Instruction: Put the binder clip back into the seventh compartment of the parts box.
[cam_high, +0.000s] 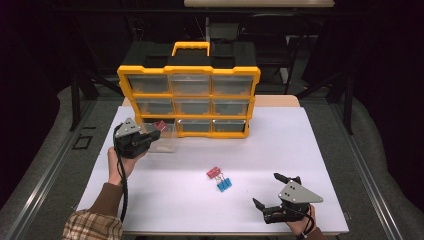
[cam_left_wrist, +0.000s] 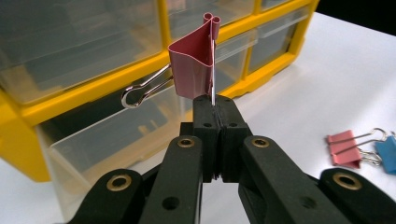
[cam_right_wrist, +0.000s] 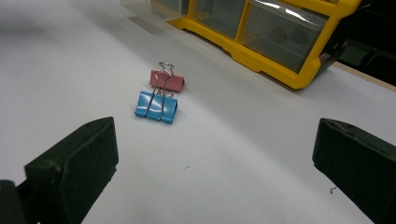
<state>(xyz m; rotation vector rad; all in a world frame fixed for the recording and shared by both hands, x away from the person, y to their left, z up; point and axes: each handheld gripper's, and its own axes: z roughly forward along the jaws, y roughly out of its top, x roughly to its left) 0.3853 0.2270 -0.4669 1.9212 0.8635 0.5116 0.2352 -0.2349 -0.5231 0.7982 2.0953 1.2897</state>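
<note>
A dark pink binder clip is gripped by the left tongs, whose jaws are pressed together on one of its wire handles, so that the clip body stands above the jaw tips while its other wire handle juts out to the side. In the high view the left tongs are held at the left of the white tabletop, just in front of the yellow drawer organiser, with the clip carried over a clear plastic drawer that has been drawn out of the bottom-left slot of the organiser and rests on the tabletop. In the left gripper view this drawer is seen directly below and behind the held clip, and whether the clip touches it cannot be told. The right tongs are rested near the front right of the tabletop with their jaws spread wide and nothing between them. Ahead of the right tongs, near the middle of the tabletop, a lighter pink binder clip and a blue binder clip are laid touching each other, the blue one nearer the tongs. The same pair is seen at the right edge of the left gripper view, well apart from the held clip.
</note>
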